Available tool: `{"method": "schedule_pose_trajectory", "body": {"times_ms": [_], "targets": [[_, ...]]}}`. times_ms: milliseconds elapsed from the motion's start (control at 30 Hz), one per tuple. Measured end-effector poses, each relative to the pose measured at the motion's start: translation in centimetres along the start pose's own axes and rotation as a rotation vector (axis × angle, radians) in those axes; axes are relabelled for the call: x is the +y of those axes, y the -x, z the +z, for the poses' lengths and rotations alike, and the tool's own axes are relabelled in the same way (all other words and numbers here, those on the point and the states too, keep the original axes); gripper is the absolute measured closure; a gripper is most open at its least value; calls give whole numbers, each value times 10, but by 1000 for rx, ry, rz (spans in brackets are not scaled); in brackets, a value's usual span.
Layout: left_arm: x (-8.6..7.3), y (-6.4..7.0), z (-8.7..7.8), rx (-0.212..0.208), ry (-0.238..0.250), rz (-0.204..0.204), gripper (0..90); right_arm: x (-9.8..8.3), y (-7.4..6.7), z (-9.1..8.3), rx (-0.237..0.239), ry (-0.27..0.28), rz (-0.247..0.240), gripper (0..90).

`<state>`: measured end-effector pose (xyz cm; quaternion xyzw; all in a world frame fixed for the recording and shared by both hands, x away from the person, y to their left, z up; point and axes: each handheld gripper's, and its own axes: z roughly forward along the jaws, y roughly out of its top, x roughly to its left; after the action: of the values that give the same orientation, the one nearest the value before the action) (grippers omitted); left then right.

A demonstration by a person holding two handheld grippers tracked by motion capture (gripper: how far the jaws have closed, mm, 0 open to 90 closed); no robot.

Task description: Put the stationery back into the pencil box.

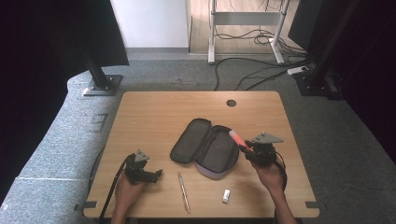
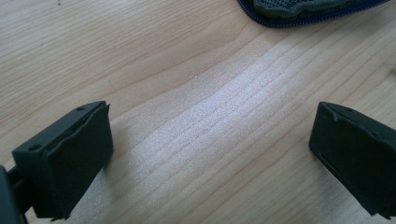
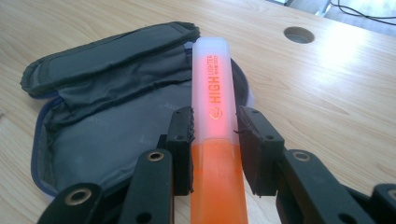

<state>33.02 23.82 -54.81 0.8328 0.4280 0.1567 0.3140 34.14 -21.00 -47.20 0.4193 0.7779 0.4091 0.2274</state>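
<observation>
Right hand-held gripper (image 3: 215, 140) clamps highlighter (image 3: 212, 88) above pencil case (image 3: 107, 121).

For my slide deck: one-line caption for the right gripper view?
Right hand-held gripper clamps an orange highlighter above the open grey pencil case on the wooden table.

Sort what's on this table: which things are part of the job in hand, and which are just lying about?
In the job:
- orange highlighter, clamped in the right gripper
- open pencil case, right beside it

Lying about:
- silver pen
- small white eraser-like block
- left gripper, open over bare table
</observation>
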Motion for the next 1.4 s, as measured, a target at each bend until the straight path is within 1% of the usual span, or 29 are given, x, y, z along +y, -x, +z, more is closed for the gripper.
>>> {"method": "schedule_pose_trajectory", "body": {"times_ms": [200, 467, 733, 967, 1233, 1400], "targets": [[0, 0, 0, 0, 0, 0, 0, 6, -9, 13, 18, -12, -18, 660], [0, 0, 0, 0, 0, 0, 0, 8, -19, 27, 31, -22, -37, 659], [0, 0, 0, 0, 0, 0, 0, 9, -24, 40, 38, -35, -48, 659], [0, 0, 0, 0, -1, 1, 0, 5, -27, 55, 44, -62, -49, 660], [0, 0, 0, 0, 0, 0, 0, -1, -32, 71, 48, -102, -74, 659], [0, 0, 0, 0, -1, 1, 0, -5, -33, 79, 56, -118, -74, 659]]}}
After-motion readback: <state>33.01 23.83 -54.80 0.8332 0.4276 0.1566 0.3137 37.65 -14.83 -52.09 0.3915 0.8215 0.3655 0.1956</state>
